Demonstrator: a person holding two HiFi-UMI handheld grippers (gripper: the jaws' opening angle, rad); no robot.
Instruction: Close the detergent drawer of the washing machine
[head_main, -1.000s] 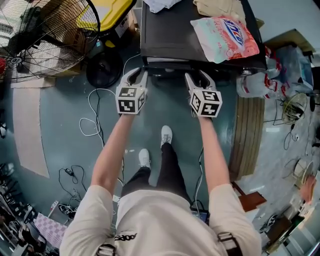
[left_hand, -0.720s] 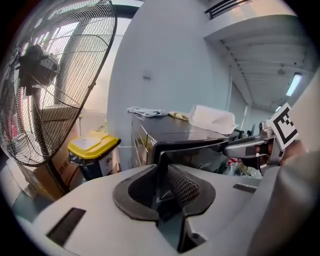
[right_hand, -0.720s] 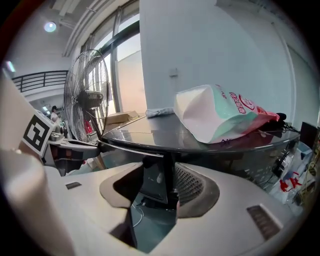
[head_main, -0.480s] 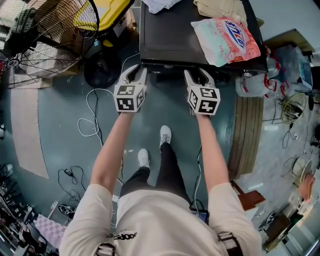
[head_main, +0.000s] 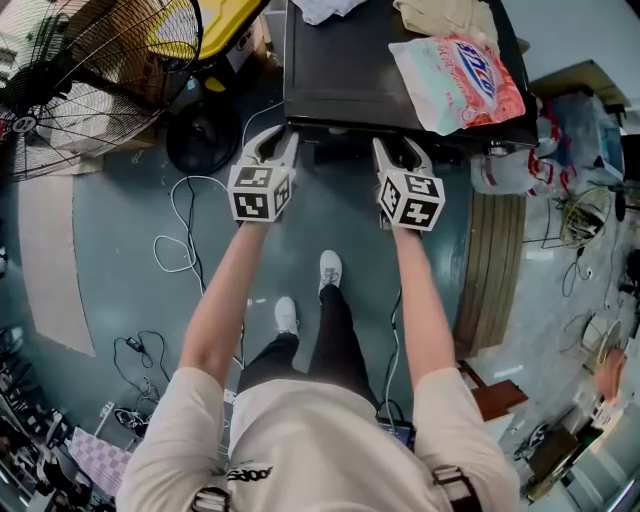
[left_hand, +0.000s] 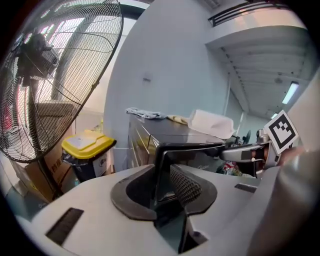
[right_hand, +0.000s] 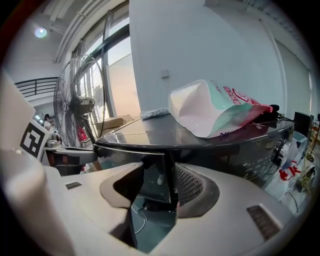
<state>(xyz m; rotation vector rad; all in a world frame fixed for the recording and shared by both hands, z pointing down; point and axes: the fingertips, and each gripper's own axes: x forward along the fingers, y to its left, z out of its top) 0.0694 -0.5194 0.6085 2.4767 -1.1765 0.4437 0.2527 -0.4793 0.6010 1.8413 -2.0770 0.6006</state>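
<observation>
Detergent drawer (head_main: 338, 138), dark front panel: sits under the front lip of the washing machine (head_main: 350, 70), seemingly pushed further in than a second ago, now nearly flush. Left gripper (head_main: 272, 142), right gripper (head_main: 398, 150): fingers (left_hand: 189, 187) spread around the panel's two ends. The right pair has just narrowed slightly, no firm pinch evident. Closing judged almost complete, with a last push probably remaining.

Workshop-like hall, large pedestal fan (head_main: 85, 75), loose cables (head_main: 178, 228) across painted floor (head_main: 110, 250); high ceiling (left_hand: 260, 55)

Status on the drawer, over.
Left gripper open; right gripper open, just closed a bit. Drawer corners between their fingers, contact unclear. Nothing seen in the way.
</observation>
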